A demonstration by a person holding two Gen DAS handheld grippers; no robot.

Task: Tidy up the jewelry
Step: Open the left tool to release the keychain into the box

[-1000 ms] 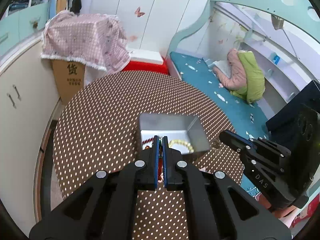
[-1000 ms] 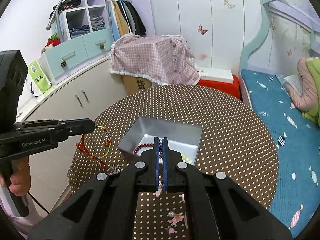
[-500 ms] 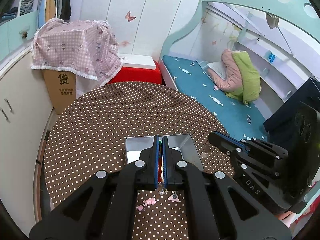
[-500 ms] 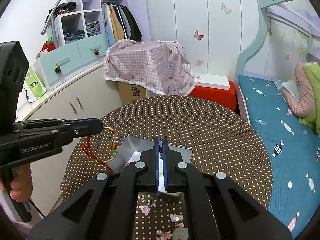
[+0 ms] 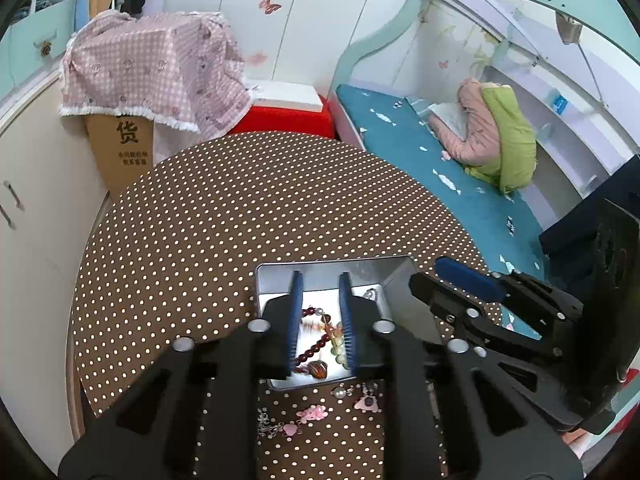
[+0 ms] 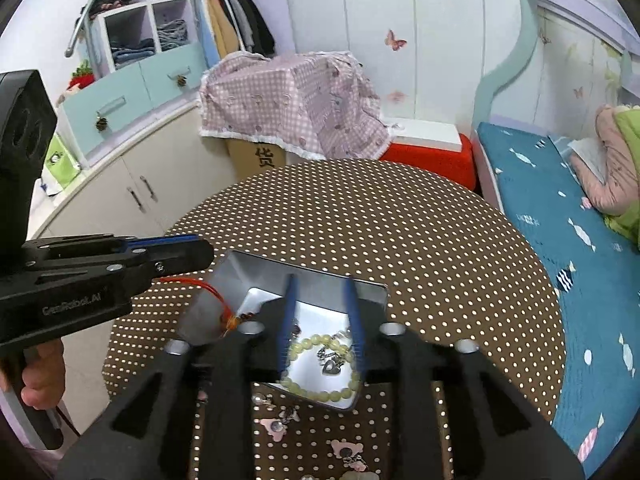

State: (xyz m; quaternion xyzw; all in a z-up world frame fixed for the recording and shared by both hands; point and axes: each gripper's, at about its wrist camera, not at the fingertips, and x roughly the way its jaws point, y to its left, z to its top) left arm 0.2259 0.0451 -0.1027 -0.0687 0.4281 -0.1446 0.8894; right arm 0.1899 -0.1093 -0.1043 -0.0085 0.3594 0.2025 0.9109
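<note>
On the dotted round table, left to right:
Cabinet side: a person's hand (image 6: 38, 376) grips the handle of the left gripper (image 6: 200, 254), which reaches in over the table edge.
Left gripper (image 5: 320, 280): jaws have just been opening and now stand narrowly apart with nothing pressed between them; a red cord bracelet (image 6: 216, 294) trails from its tip over the tin's left wall.
Metal tin (image 5: 276, 274): open, sitting on the table (image 5: 200, 220) under both grippers.
Tin contents: dark red beads (image 5: 314, 346), a pale green bead bracelet (image 6: 320, 392) and a heart charm (image 6: 330, 368) lie on the tin floor.
Right gripper (image 6: 320, 280): jaws have just been opening, a narrow gap, holding nothing, above the pale bracelet.
Near edge: pink bear charms (image 5: 312, 414) lie on the cloth outside the tin.
Far right: a teal bed (image 6: 540, 184).
</note>
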